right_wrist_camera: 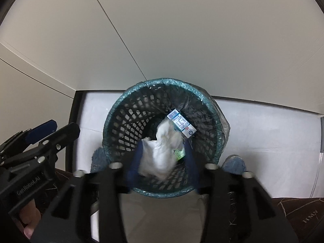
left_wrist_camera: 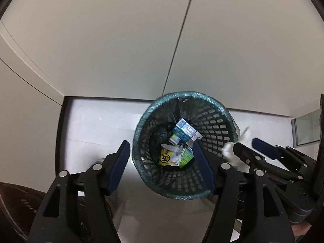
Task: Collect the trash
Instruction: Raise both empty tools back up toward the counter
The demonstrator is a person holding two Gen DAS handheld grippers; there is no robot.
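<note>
A dark mesh waste basket [left_wrist_camera: 214, 121] with a teal liner stands on the pale floor by the wall; it also shows in the right wrist view [right_wrist_camera: 129, 117]. Inside lie a blue-white carton [left_wrist_camera: 185, 131], a yellow wrapper [left_wrist_camera: 165, 157] and a green carton [left_wrist_camera: 187, 156]. My left gripper [left_wrist_camera: 162, 154] is open and empty above the basket's near rim. My right gripper [right_wrist_camera: 164, 151] hangs over the basket with crumpled white tissue [right_wrist_camera: 162, 151] between its open jaws; the tissue touches the left finger and looks blurred. The tissue also shows in the left wrist view [left_wrist_camera: 235, 151].
A cream wall [left_wrist_camera: 121, 40] rises right behind the basket. A black vertical edge [left_wrist_camera: 60, 131] borders the floor on the left. Blue slippers [right_wrist_camera: 235, 164] stand beside the basket. A dark patterned mat [right_wrist_camera: 299, 216] lies at the near side.
</note>
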